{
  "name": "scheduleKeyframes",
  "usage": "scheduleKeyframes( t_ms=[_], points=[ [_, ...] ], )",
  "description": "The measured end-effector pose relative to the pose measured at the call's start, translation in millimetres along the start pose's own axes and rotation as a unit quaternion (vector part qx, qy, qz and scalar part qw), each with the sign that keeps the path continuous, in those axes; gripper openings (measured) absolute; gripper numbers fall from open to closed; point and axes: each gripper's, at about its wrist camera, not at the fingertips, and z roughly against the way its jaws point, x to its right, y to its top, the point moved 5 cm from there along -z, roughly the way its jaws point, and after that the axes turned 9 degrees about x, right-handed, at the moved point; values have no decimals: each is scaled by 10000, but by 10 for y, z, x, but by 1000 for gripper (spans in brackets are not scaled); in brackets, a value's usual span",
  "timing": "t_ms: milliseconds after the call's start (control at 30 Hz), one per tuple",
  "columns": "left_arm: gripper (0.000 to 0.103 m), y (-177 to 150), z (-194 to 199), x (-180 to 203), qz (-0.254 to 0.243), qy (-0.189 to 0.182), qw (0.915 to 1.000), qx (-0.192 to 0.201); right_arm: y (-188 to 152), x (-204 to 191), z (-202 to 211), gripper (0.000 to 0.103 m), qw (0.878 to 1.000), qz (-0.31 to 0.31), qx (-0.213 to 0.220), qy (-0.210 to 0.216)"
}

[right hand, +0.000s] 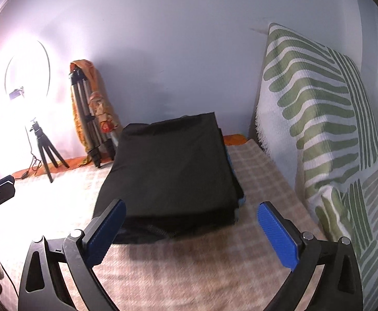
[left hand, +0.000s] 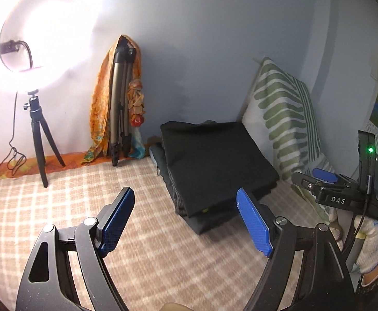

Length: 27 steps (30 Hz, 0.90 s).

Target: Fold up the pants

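Left wrist view: left tongs [left hand: 183, 219] spread wide, nothing between the blue pads, above the checked bed cover [left hand: 59, 202].
Right tongs [right hand: 190, 229]: spread wide, empty, just short of the pants' near edge.
Pants [right hand: 173, 171]: black, folded flat atop a stack of folded clothes on the bed cover.
Right of the pants: green-striped pillow [right hand: 318, 119] leaning on the wall.
Beyond the pants, left: scarf-draped tripod [left hand: 120, 114], then ring light [left hand: 43, 31].

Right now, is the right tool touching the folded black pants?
Apart. The right wrist view shows the right tool open, its blue pads short of the folded black pants, checked blanket visible between.
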Motion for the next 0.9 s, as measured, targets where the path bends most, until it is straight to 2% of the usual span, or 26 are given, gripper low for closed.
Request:
scheduleKeyframes(
  t_ms=[300,600,733,900],
  points=[
    [82,-232,290,107,-173,50,9998,-54,-316,-133,335,103,9998,-188,101,3],
    [85,-336,480,123,-343,194,9992,41,-543,-217,470,103,9997,-228,126,-28],
    [89,-342,519,99,-284,279,9992,89,-596,-241,494,103,9997,-152,146,-89],
    [89,-348,561,74,-252,346,9990,154,-592,-234,548,103,9995,-170,237,-149]
  ],
)
